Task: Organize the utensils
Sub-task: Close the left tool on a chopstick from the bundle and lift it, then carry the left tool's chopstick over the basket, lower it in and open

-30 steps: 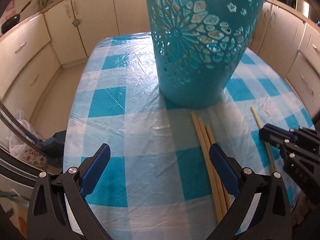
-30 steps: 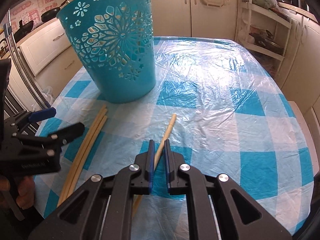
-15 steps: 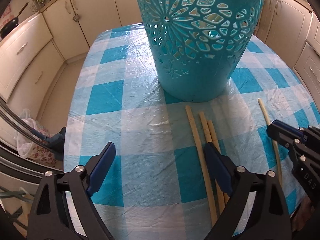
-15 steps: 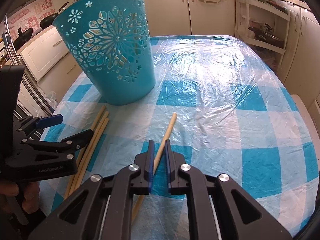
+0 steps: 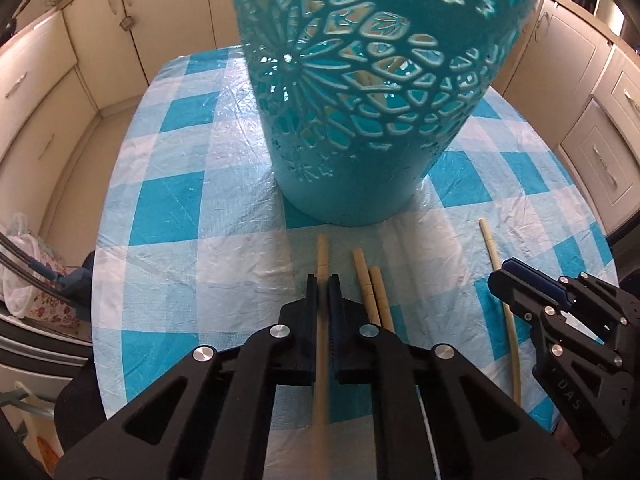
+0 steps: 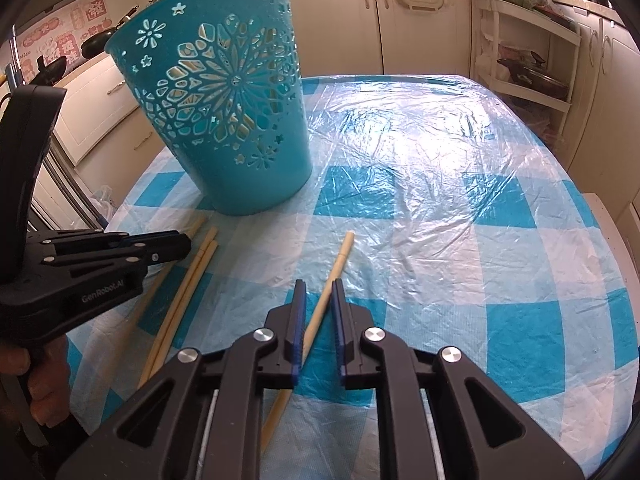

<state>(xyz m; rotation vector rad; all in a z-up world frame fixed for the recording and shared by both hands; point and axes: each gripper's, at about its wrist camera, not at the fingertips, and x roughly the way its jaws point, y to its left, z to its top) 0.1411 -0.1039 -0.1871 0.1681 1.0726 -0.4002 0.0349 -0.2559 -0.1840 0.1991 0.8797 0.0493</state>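
A teal cut-out basket [image 5: 360, 120] [image 6: 224, 112] stands upright on the checked tablecloth. Three pale chopsticks lie in front of it. My left gripper [image 5: 322, 280] [image 6: 184, 240] is shut on the leftmost chopstick [image 5: 322, 252], which runs back between the jaws. The other two chopsticks [image 5: 370, 284] [image 6: 200, 264] lie side by side just to its right. A fourth chopstick [image 5: 491, 248] [image 6: 340, 256] lies apart on the right. My right gripper [image 6: 319, 286] [image 5: 500, 280] straddles it with its jaws opening, and a gap shows beside the stick.
The table [image 6: 440, 160] is wrapped in shiny plastic film, and its far right half is bare. Cream kitchen cabinets surround it. A white shelf rack [image 6: 528, 40] stands at the back right. A plastic bag [image 5: 20, 272] sits on the floor past the left edge.
My left gripper has gone from wide open to shut on the leftmost chopstick and has moved closer to the basket. The right gripper's jaws have parted slightly around its chopstick.
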